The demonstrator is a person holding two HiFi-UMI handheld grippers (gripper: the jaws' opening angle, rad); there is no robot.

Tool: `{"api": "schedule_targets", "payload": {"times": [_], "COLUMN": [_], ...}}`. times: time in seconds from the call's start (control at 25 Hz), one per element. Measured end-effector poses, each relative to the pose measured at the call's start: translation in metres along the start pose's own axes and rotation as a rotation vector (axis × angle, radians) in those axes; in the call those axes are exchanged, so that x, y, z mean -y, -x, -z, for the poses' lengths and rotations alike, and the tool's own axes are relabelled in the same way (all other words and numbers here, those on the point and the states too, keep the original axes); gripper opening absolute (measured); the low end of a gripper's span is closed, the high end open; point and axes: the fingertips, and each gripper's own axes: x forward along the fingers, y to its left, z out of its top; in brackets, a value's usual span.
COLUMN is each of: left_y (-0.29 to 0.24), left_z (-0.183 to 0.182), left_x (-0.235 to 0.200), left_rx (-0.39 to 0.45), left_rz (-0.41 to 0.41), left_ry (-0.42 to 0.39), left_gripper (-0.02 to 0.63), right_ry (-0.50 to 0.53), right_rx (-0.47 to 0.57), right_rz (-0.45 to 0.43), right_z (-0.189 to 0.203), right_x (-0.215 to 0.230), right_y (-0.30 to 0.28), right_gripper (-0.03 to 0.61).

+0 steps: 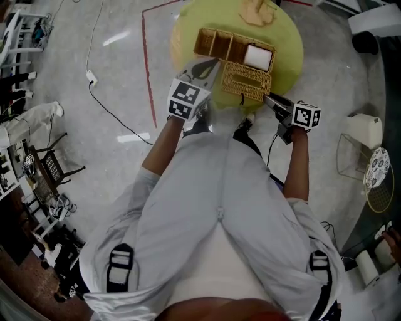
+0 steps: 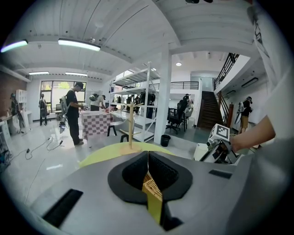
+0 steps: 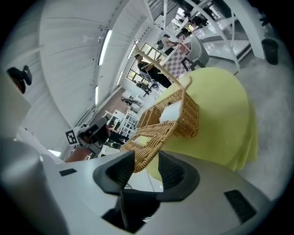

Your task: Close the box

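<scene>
A woven brown wicker box (image 1: 225,44) with several compartments sits on the round tabletop (image 1: 289,44), which is draped in a yellow-green cloth; the box's rightmost compartment holds a white block-shaped object (image 1: 258,56); the flat wicker lid (image 1: 247,80) is open, hanging out from the box's near edge toward the person; in the right gripper view the lid slants away from the box body rather than covering it.

The left hand-held gripper (image 1: 210,68) is at the lid's left corner; in the left gripper view its dark pads are drawn together to a thin line, with a strip of the wicker lid (image 2: 151,187) caught between them, so it is clamped on the lid; the black-and-white marker cube (image 1: 186,99) sits behind it.

The right hand-held gripper (image 1: 270,100) is at the lid's right corner; in the right gripper view its jaws stand apart with the lid's braided rim between them, lying against one pad with a clear gap to the other; it does not pinch the lid; its marker cube (image 1: 307,115) faces upward.

A pale wooden object (image 1: 257,12) stands on the far side of the tabletop, beyond the box.
</scene>
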Motion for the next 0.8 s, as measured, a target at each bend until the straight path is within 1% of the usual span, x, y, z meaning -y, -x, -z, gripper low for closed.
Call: {"api": "schedule_targets", "payload": {"times": [0.16, 0.28, 0.36, 0.4, 0.52, 0.56, 0.6, 0.68, 0.8], "left_y": [-0.002, 0.000, -0.003, -0.004, -0.007, -0.008, -0.010, -0.014, -0.018], "left_z": [0.000, 0.000, -0.003, -0.004, -0.008, -0.009, -0.009, -0.009, -0.010], "left_x": [0.003, 0.004, 0.006, 0.006, 0.008, 0.008, 0.008, 0.007, 0.004], "left_rx": [-0.002, 0.014, 0.025, 0.028, 0.033, 0.034, 0.034, 0.032, 0.029], "left_rz": [0.016, 0.018, 0.019, 0.021, 0.027, 0.029, 0.031, 0.035, 0.035], "left_ry": [0.016, 0.017, 0.017, 0.018, 0.019, 0.019, 0.018, 0.020, 0.025], "left_gripper": [0.029, 0.029, 0.029, 0.029, 0.029, 0.029, 0.029, 0.029, 0.029], "right_ry": [-0.090, -0.145, -0.151, -0.153, -0.179, -0.188, -0.196, -0.211, -0.195], "right_rx": [0.023, 0.041, 0.050, 0.053, 0.071, 0.078, 0.085, 0.106, 0.132], "right_rz": [-0.056, -0.148, -0.204, -0.208, -0.177, -0.188, -0.218, -0.280, -0.315], "right_z": [-0.010, -0.019, -0.028, -0.032, -0.041, -0.045, -0.049, -0.058, -0.070], "right_x": [-0.006, -0.015, -0.022, -0.021, -0.012, -0.012, -0.016, -0.024, -0.030], "right_y": [0.003, 0.005, 0.006, 0.007, 0.013, 0.014, 0.014, 0.016, 0.017], "right_gripper": [0.164, 0.173, 0.178, 0.178, 0.180, 0.184, 0.191, 0.231, 0.245]}}
